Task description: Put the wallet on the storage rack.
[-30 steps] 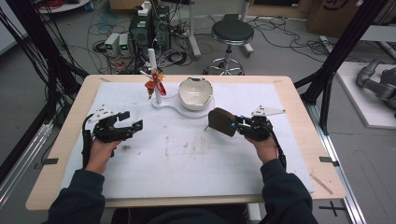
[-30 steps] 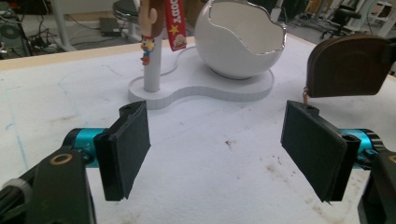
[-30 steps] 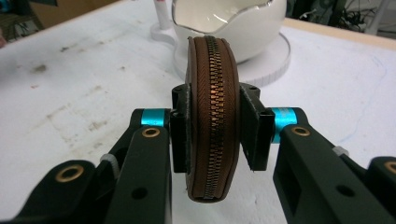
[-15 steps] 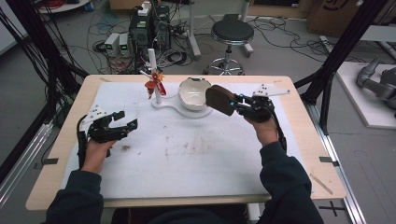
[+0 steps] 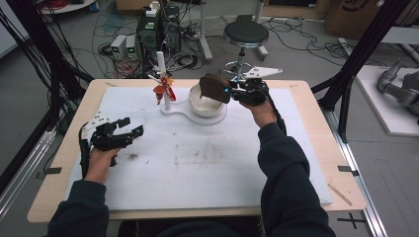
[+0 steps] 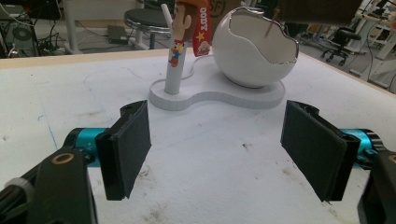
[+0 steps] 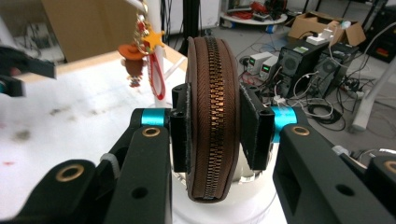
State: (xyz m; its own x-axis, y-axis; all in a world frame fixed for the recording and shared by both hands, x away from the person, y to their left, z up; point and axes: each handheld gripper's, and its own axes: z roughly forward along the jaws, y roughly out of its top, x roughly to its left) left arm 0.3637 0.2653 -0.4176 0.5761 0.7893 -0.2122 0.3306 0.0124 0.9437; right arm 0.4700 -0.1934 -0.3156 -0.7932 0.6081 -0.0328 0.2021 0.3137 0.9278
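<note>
Right gripper (image 5: 228, 91) is clamped on the brown zip pouch (image 5: 214, 87), one pad on each flat side. In the right gripper view the pouch (image 7: 212, 116) stands on edge between the pads, zipper seam facing the camera and running top to bottom, the rounded lower end hanging below the pads.

From the high view the pouch sits off the bench (image 5: 316, 148), directly over the white egg-shaped bowl (image 5: 206, 103), near its far rim. Can't tell whether it touches the rim. Gripper body and hand come in from the right side of the bowl.

Left gripper (image 5: 132, 127) is well apart from all that, low over the left part of the bench, jaws wide apart with nothing between them. The left gripper view looks across bare white mat toward the bowl (image 6: 254, 51), whose jagged cracked-shell rim faces up.

Around the bowl: it sits on a white figure-eight base (image 5: 184, 114) shared with a thin white post (image 5: 163, 79). A cowboy-figure keychain (image 5: 161, 89) with a red strap hangs on the post, just left of the bowl. Post and keychain are the nearest obstacles to the pouch, on its left; in the right gripper view the keychain (image 7: 135, 58) hangs beside and behind the pouch, not touching.

Mat has dirty smudges mid-bench.
</note>
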